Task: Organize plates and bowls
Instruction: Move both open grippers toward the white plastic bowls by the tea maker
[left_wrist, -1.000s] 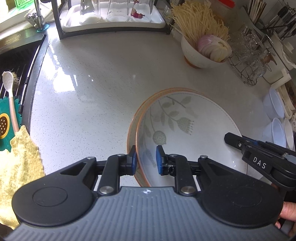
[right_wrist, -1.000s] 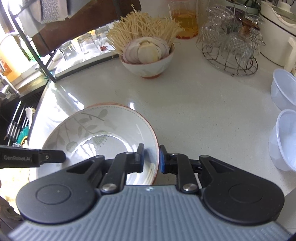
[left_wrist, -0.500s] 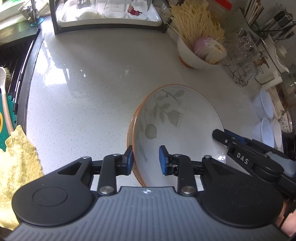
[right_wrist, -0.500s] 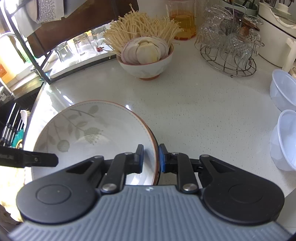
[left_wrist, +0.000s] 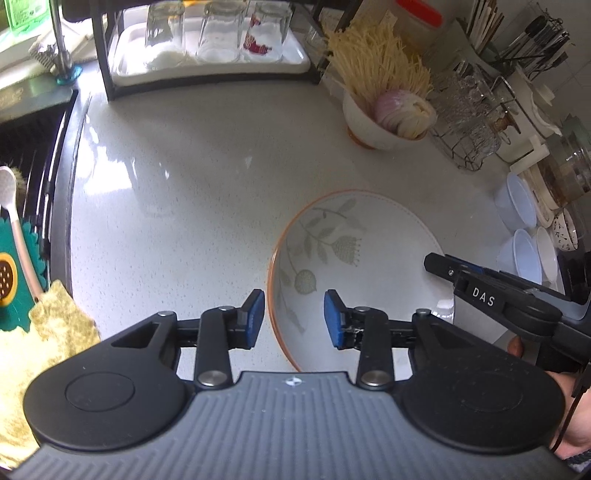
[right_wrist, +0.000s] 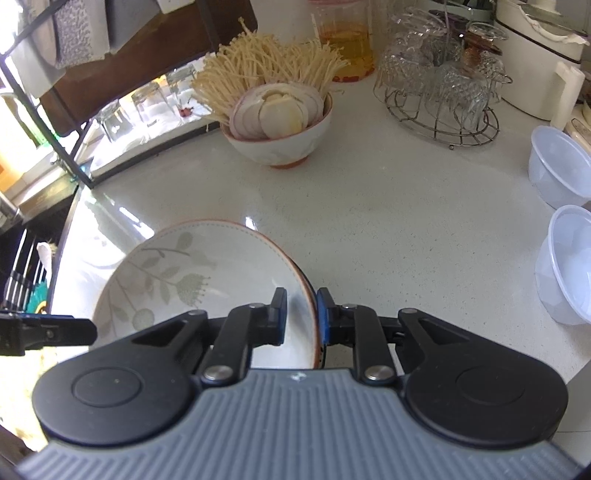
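Leaf-print bowl (left_wrist: 369, 266): tilted above the white bench (left_wrist: 184, 192), near its front edge; orange rim, grey-green leaves inside.
Right hand-held gripper (right_wrist: 301, 314): clamped on the bowl's right rim, one blue pad inside, one outside.
Left hand-held gripper (left_wrist: 293, 319): jaws apart, straddling the bowl's left rim with a gap on each side, pads not touching it.
Small bowl (right_wrist: 280, 144): standing toward the bench's back edge, filled with sliced onion and pale enoki mushrooms.
Wire basket (right_wrist: 443, 96): just right of that bowl, at the back, stacked with clear glassware.
Plastic bowls (right_wrist: 565, 258): two translucent ones along the bench's right edge, well apart from the leaf-print bowl.
Glass rack (left_wrist: 210, 55): at the back left corner, upturned tumblers on a white tray.
Yellow cloth (left_wrist: 40, 350): off the bench's left edge, beside a teal mat and a pale-handled brush.
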